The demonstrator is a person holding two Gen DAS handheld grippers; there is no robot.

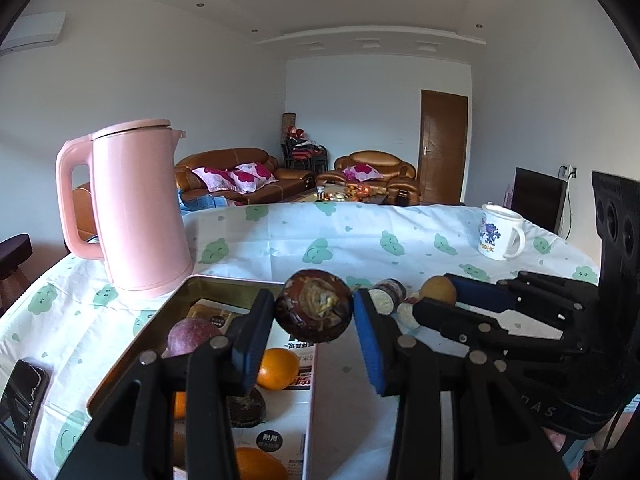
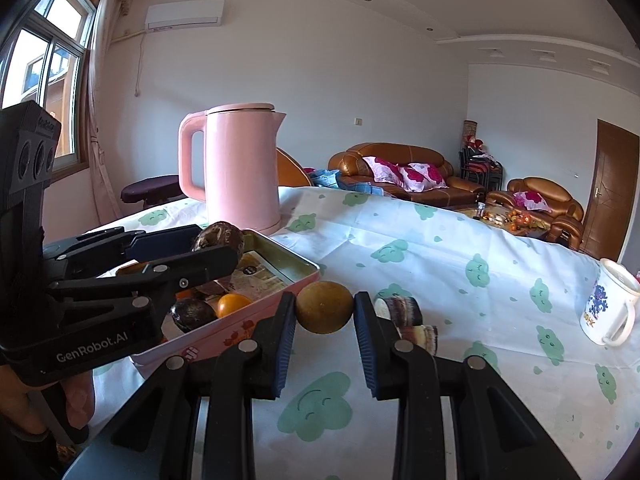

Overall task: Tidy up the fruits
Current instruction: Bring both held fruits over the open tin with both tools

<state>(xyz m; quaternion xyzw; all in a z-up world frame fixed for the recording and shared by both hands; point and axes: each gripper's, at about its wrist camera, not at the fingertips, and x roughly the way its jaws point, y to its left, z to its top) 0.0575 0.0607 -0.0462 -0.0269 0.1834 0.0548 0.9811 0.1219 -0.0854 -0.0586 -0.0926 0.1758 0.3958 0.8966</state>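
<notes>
A dark halved fruit, pinched in the left gripper, hangs above the pink tray's far end. Just right of the tray, the right gripper clamps a brownish-yellow round fruit. A pink kettle stands behind the tray.

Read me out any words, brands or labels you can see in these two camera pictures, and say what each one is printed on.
"GenRobot.AI": on the left gripper body.
"DOHK", roughly: under the blue figure on the white mug; blurry.
Chinese print on the paper lining the tray: too small and partly covered to read.
Raised letters on the right gripper body: unreadable.
</notes>
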